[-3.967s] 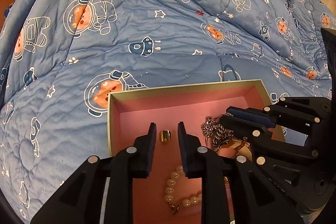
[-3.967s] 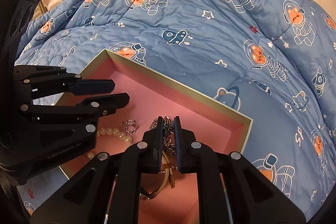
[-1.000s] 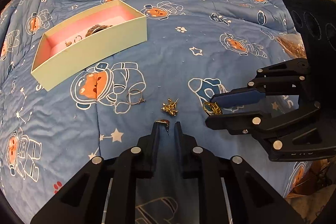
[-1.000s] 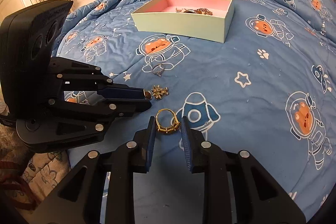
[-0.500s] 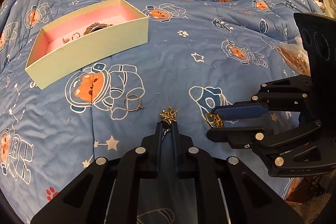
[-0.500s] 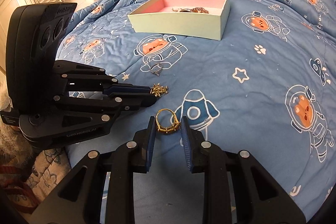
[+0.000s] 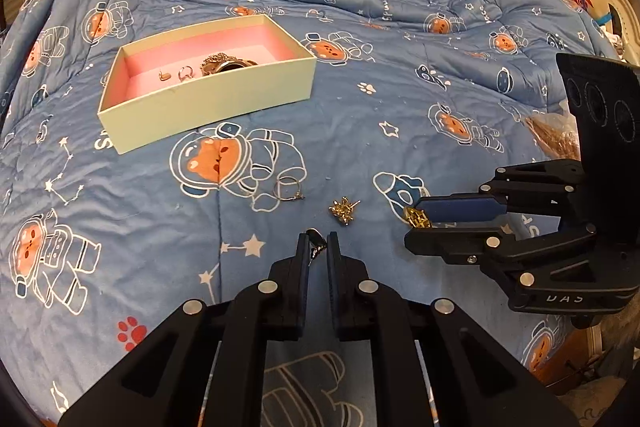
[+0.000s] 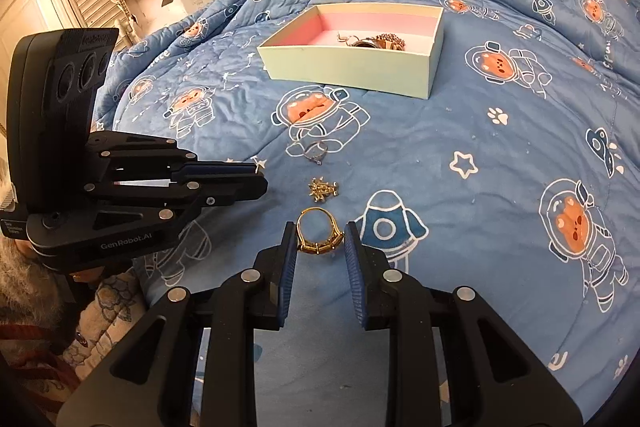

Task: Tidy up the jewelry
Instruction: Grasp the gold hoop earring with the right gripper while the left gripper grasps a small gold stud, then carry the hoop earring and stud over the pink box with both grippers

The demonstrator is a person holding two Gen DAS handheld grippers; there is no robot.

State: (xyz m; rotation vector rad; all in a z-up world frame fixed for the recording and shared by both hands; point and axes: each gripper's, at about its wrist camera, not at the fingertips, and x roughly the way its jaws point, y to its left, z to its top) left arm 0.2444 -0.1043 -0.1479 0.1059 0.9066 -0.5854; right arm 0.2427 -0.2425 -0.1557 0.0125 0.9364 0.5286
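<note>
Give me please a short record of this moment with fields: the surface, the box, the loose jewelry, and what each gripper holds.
surface: blue quilt with astronaut bears
box: pale green box, pink inside, open, holding several pieces
loose on quilt: thin silver ring; small gold cluster piece
left gripper: jaws nearly shut on a small dark piece, too small to identify
right gripper: gold ring between the jaws, gripped at its sides
not yet in box: both held pieces and both loose pieces
</note>
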